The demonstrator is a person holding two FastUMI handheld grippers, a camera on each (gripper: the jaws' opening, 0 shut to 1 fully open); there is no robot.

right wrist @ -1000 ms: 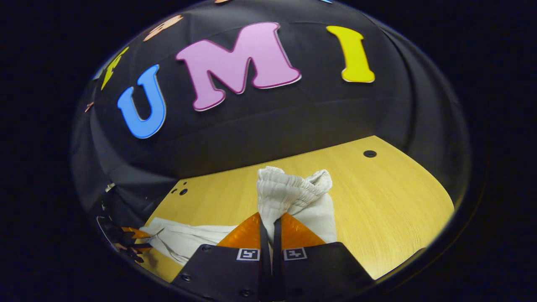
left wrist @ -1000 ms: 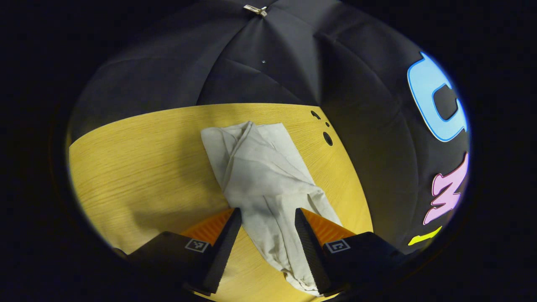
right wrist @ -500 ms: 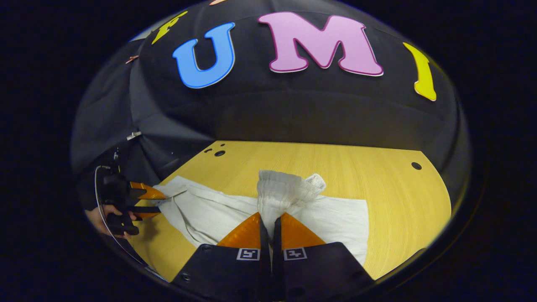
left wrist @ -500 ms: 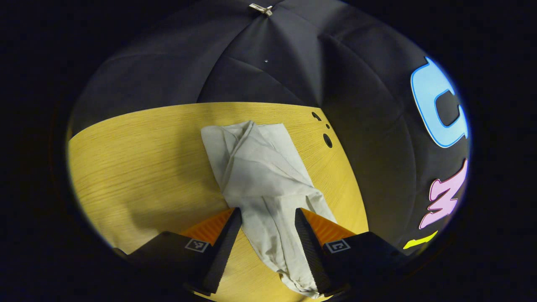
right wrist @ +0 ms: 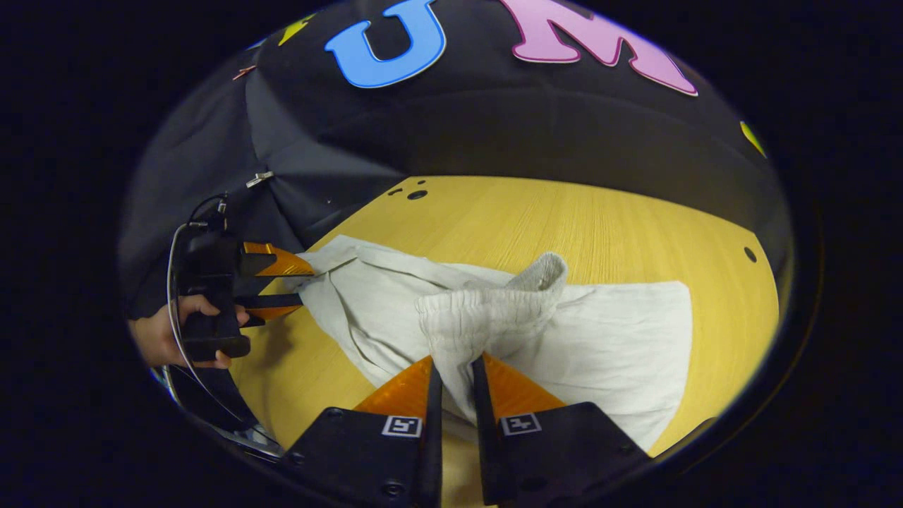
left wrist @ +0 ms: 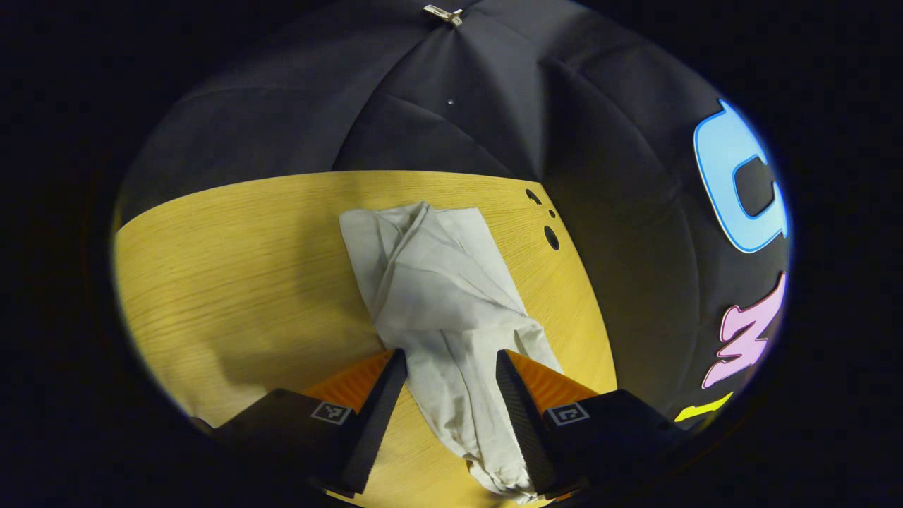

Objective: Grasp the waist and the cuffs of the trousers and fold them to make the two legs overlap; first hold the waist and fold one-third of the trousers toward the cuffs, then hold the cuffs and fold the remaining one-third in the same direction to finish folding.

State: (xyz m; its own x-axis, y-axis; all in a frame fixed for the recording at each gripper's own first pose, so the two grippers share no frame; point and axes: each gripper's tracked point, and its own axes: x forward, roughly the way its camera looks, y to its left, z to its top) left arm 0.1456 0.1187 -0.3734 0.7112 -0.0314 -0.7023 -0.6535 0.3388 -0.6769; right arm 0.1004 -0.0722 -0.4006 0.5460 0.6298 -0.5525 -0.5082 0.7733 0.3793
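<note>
While the right tongs (right wrist: pixel 456 374) pinch the waist (right wrist: pixel 487 310) to carry it toward the cuffs (left wrist: pixel 494 473), the left tongs (left wrist: pixel 451 395) stand wide open astride a leg, gripping nothing, the trousers (right wrist: pixel 564 339) lying on the bench (right wrist: pixel 564 219).

The right tool (right wrist: pixel 455 395) is lowering the gathered waistband (right wrist: pixel 487 314) onto the trousers (right wrist: pixel 600 353), its fingers parting slightly. The left tool (right wrist: pixel 286 282), held in a hand (right wrist: pixel 166 339), is coming into sight at nine o'clock.
</note>
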